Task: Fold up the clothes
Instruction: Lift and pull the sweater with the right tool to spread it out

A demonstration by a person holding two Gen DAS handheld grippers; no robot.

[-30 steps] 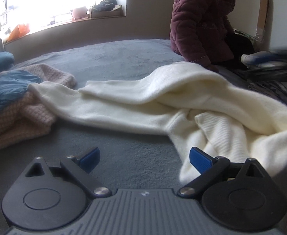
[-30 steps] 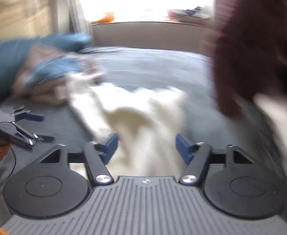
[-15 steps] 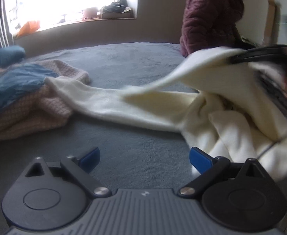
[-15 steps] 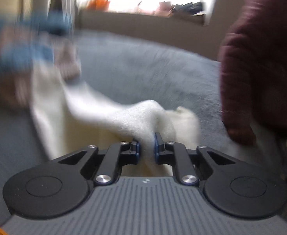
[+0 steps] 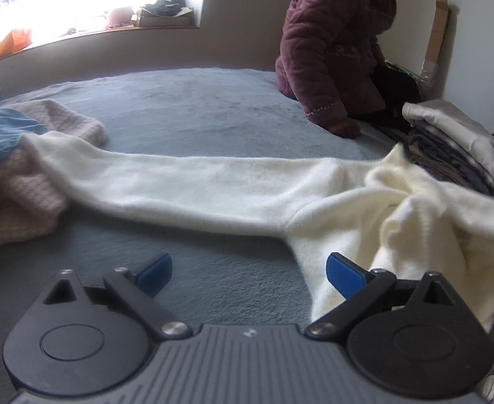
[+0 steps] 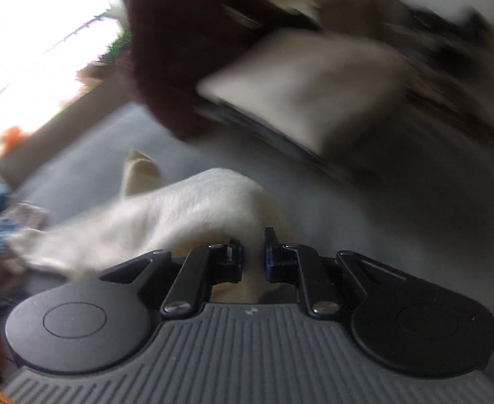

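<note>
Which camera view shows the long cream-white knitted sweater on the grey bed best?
The left wrist view: the cream-white knitted sweater lies sharp there, one sleeve stretched across the grey bed. The right wrist view is blurred and shows only a fold pinched in the right gripper.

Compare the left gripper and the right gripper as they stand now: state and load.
The left gripper stands wide open; the right gripper is shut. The left gripper holds nothing, hovering over the grey bed cover with the cream sweater at its right finger; the right gripper clamps a fold of that sweater. Both have blue pads and point down at the bed.
</note>
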